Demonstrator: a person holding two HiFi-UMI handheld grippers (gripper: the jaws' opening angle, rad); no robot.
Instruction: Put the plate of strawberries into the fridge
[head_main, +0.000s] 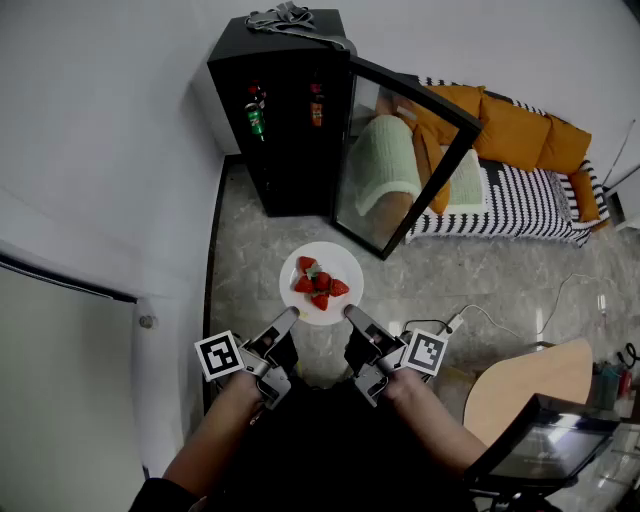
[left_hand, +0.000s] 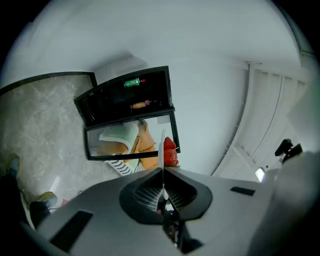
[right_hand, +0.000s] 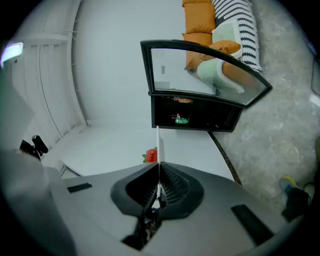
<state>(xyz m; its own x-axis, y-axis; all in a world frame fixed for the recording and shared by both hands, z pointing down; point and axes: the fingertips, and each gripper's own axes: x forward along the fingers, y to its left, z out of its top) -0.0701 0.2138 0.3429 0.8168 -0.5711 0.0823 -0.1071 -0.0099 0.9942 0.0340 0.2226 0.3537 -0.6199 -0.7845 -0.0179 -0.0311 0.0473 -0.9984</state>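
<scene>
We pinch the plate (head_main: 336, 262) between us, our left gripper (head_main: 291, 318) and right gripper (head_main: 351, 314) both squeezed tight on its near rim. The open fridge (head_main: 285, 150) stands well ahead of them. We should carry the plate flat and slow, so the strawberries (head_main: 320, 282) don't roll off.

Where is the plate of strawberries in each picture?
Head view: plate in the middle, seen from above.
Left gripper view: plate edge-on, a thin white line at centre, strawberries on its right.
Right gripper view: plate edge-on at centre, a strawberry on its left.
Shared landmark: the open black fridge.
</scene>
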